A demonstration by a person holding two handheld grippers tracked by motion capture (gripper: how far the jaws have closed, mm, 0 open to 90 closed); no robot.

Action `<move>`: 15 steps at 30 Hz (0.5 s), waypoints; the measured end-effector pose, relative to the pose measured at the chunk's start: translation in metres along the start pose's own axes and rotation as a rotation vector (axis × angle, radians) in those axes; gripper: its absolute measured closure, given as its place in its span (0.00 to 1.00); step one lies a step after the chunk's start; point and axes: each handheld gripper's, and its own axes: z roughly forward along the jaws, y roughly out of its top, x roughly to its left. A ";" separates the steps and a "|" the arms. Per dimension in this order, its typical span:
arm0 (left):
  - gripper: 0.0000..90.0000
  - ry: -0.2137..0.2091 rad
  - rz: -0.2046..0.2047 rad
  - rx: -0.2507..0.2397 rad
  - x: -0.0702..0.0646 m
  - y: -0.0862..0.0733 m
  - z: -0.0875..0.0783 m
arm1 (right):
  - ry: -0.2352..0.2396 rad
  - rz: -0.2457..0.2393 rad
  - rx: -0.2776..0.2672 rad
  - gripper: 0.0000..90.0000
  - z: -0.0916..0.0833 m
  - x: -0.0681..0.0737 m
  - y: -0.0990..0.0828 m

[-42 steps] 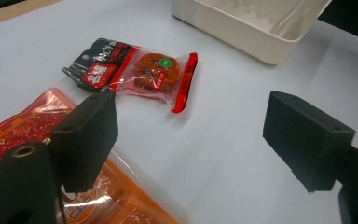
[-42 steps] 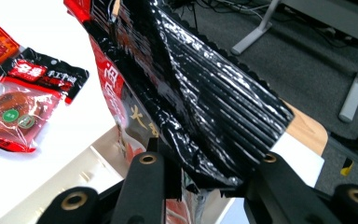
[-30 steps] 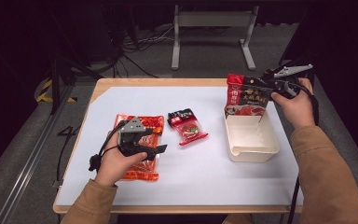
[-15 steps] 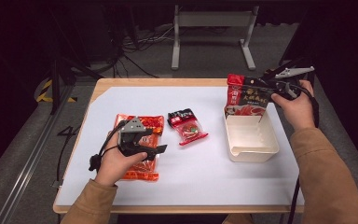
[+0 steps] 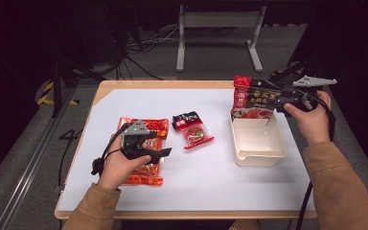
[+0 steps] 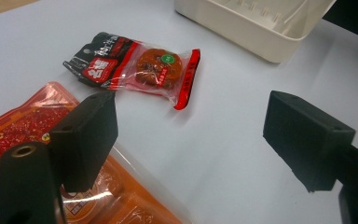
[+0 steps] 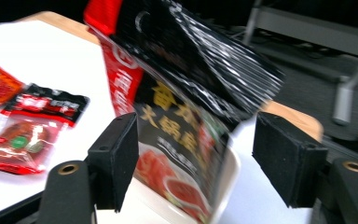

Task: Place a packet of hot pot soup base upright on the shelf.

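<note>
Sauce packet [image 5: 252, 98] leans in far end of tray [image 5: 258, 143]; light, floppy, slick, so I'd pinch top edge; my right tongs [image 7: 200, 154] just opened off it, left tongs [image 6: 191, 140] released too

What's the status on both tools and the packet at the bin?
Right tool jaws just opened, clear of black-and-red packet standing in cream bin. Left tool open over orange packet. Nothing in the way.

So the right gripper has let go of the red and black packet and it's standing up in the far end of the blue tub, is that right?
One thing is wrong: the tub is cream-white, not blue, as the high view shows. The rest holds: the right gripper has just been opening, its jaws standing clear of the red and black packet, which stands propped in the tub's far end.
</note>
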 end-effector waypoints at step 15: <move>0.20 0.007 -0.014 -0.021 0.007 0.003 -0.011 | 0.043 -0.005 -0.077 0.33 -0.043 0.037 -0.012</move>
